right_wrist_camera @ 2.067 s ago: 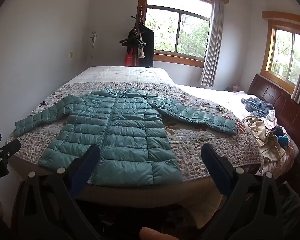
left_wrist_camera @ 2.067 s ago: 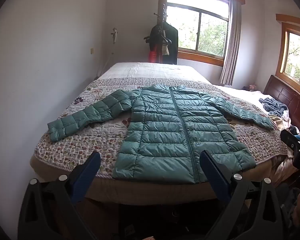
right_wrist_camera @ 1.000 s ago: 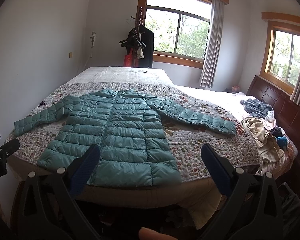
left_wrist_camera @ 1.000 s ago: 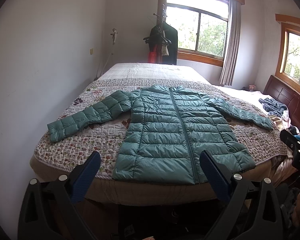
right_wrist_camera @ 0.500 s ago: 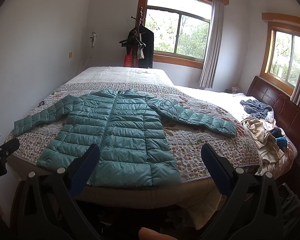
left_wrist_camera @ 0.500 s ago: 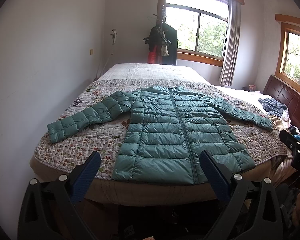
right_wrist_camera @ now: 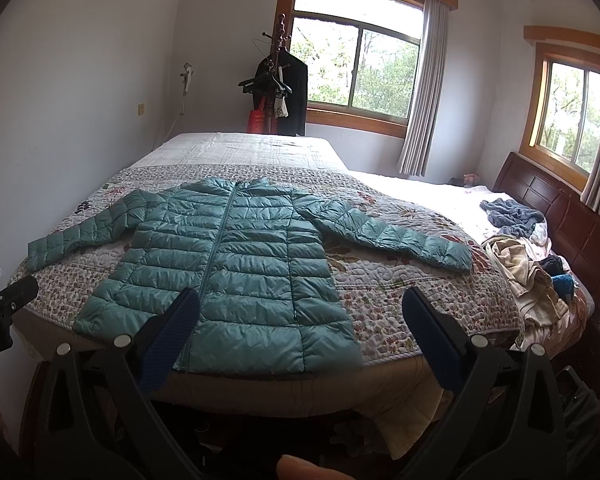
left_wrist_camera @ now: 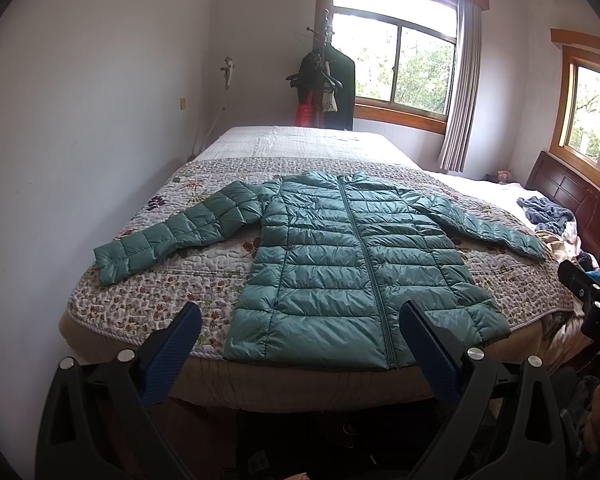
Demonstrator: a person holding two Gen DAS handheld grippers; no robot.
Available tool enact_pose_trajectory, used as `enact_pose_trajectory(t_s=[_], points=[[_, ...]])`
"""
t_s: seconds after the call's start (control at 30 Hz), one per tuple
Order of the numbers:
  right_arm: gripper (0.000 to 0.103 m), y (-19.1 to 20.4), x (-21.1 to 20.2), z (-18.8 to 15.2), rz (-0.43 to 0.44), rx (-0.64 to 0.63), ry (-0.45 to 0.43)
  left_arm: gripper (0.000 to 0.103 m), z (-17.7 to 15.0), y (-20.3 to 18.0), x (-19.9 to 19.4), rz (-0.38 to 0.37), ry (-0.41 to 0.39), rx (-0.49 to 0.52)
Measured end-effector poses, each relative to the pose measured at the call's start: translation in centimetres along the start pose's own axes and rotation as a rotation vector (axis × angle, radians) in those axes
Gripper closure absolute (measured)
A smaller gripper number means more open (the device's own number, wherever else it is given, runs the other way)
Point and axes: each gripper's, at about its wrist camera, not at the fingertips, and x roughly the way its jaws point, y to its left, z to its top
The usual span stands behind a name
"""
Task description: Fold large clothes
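Nothing moved; both tools [left_wrist_camera: 300, 332] [right_wrist_camera: 300, 316] spread, empty, short of jacket [left_wrist_camera: 352, 264] hem.

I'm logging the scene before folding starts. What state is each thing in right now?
Teal puffer jacket: flat on the quilt, zipped, both sleeves spread out, unfolded.
Left tool: open, empty, short of the bed.
Right tool: open, empty, short of the bed.
Clothes pile: crumpled, by the headboard.
Curtain: drawn aside.
Dark coat: hanging on the rack.
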Motion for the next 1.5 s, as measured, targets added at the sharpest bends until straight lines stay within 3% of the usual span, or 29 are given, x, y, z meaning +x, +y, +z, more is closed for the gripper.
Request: enact_pose_trajectory(t_s=[0.6, 0.83, 0.97, 1.07, 1.13, 1.23, 1.33, 1.4, 1.47, 1.5], points=[[0.003, -0.2, 1.2, -0.2, -0.019, -0.015, 0.007, 0.004, 0.0, 0.0, 1.5, -0.002, 0.020, 0.008], [0.003, -0.4, 5.9, 0.7, -0.032, -0.062, 0.042, 0.004, 1.5, 1.0, 5.8, -0.067, 0.050, 0.001], [0.003, -2.6, 9.9, 1.8, -0.033, -0.031, 0.080, 0.004, 3.4, 2.4, 8.9, -0.140, 0.019, -0.041], [0.003, -6.2, 13.8, 2.4, 0.072, 0.071, 0.108, 0.004, 4.9, 2.8, 11.0, -0.201, -0.034, -0.031], [0.003, -9.5, 17.1, 2.7, 0.125, 0.192, 0.161, 0.004, 6.2, 2.6, 13.2, -0.201, -0.025, -0.009], [0.003, -15.4, 22.0, 2.7, 0.147, 0.401, 0.231, 0.004, 8.1, 2.7, 16.5, -0.236, 0.036, -0.024], [0.004, -22.1, 26.0, 1.5, 0.108, 0.641, 0.240, 0.004, 9.7, 2.4, 19.6, -0.275, 0.076, -0.026], [0.012, -26.1, 28.0, 0.4, 0.097, 0.770, 0.245, 0.004, 10.4, 2.1, 21.2, -0.295, 0.080, -0.024], [0.045, -29.5, 29.7, -0.7, 0.099, 0.885, 0.261, 0.004, 10.9, 1.7, 22.8, -0.309, 0.097, -0.027], [0.047, -31.1, 30.6, -1.2, 0.116, 0.944, 0.265, 0.004, 11.2, 1.7, 23.9, -0.317, 0.110, -0.030]])
